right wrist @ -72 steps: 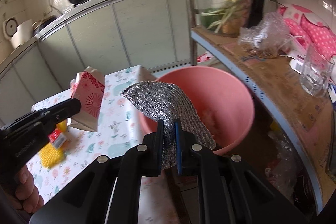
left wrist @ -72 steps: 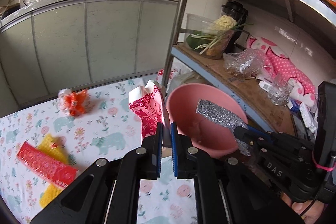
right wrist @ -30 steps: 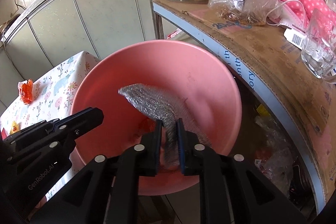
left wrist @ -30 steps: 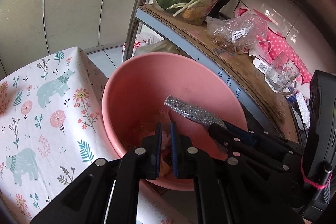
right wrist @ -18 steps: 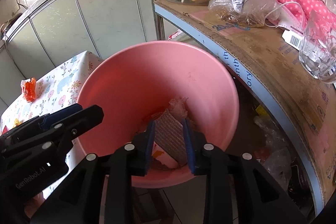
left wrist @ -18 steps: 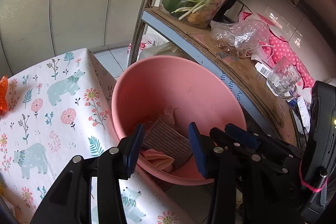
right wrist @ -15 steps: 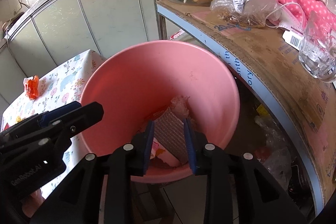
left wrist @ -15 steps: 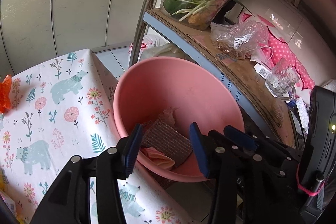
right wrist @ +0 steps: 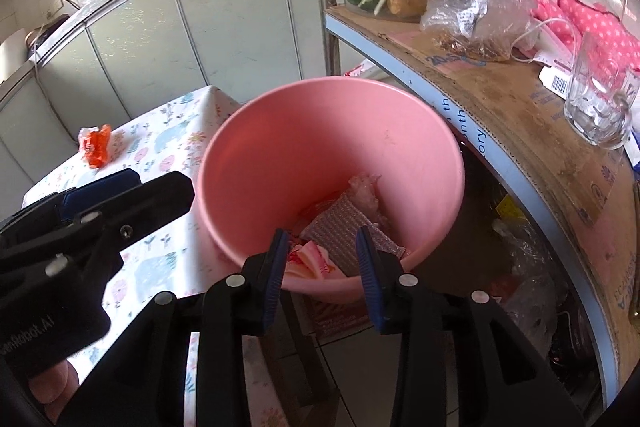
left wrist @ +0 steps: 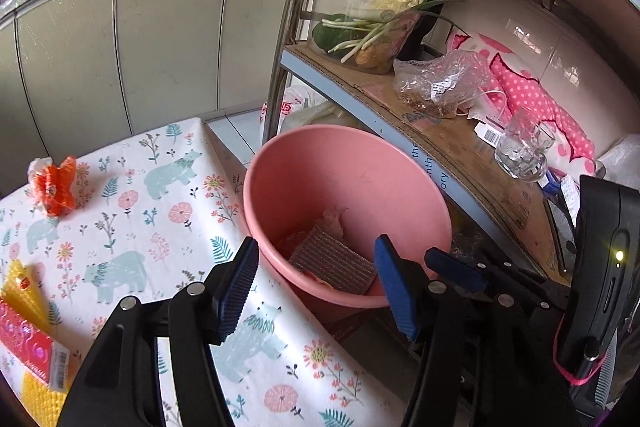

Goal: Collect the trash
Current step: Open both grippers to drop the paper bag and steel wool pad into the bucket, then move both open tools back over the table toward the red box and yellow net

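Note:
A pink bucket (left wrist: 360, 171) stands beside the table's right edge; it also shows in the right wrist view (right wrist: 320, 123). Inside lie a silver scouring pad (left wrist: 332, 263), a pink carton and a pale crumpled scrap (right wrist: 364, 193). My left gripper (left wrist: 316, 283) is open and empty, just above the bucket's near rim. My right gripper (right wrist: 322, 259) is open and empty over the bucket's near rim. An orange wrapper (left wrist: 54, 183) lies on the table at far left. A red packet (left wrist: 24, 343) on a yellow sponge (left wrist: 20, 291) lies at the near left.
The table has a floral cloth (left wrist: 140, 219). A metal rack pole (left wrist: 288, 27) rises behind the bucket. The rack shelf (left wrist: 460, 155) on the right holds a vegetable container (left wrist: 360, 31), a plastic bag (left wrist: 440, 83) and a glass mug (left wrist: 520, 151). Cabinets stand behind.
Both grippers let go of their trash into the bucket, the carton and the scouring pad. Both have opened wider and drawn back and up from the bucket.

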Tool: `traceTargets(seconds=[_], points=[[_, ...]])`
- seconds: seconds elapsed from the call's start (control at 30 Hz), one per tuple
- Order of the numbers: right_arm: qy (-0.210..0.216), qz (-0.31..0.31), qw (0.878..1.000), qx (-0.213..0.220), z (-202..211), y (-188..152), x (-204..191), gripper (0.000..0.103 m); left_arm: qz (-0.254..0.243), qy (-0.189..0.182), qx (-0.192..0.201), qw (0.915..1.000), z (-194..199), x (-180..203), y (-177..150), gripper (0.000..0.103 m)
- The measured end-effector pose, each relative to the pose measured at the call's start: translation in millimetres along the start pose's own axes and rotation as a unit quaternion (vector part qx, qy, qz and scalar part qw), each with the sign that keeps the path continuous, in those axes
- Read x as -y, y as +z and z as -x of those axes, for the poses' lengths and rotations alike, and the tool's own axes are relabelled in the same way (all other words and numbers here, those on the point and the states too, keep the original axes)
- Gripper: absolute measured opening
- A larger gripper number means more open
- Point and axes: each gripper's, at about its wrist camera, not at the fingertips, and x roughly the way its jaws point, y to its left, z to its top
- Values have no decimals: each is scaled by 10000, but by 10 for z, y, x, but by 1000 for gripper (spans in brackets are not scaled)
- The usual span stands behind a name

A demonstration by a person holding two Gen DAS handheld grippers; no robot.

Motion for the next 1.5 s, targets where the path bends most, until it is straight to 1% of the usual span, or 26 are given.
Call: traceTargets(seconds=[0.07,0.53,0.8,1.13,1.3,1.5], points=[[40,37,10000,24,56,-11,-34,36,-55,81,55,9999,98,14,-32,59],[262,289,9991,159,398,-183,-279,37,-245,276,334,9988,704,55,-270,59],[429,527,9976,165,523,-288,-497,37,-211,421,351,9983,964,-46,-481,59],[701,823,9941,1,509,-422,-835,36,153,724,317,9968,1287,-484,-814,59],[881,1034,9907,-65,499,-481,-1023,36,301,978,252,9944,1425,-765,-1002,59],[1056,1184,9872,-183,445,-555,-1218,36,700,1222,128,9900,1509,-1118,-1166,59]])
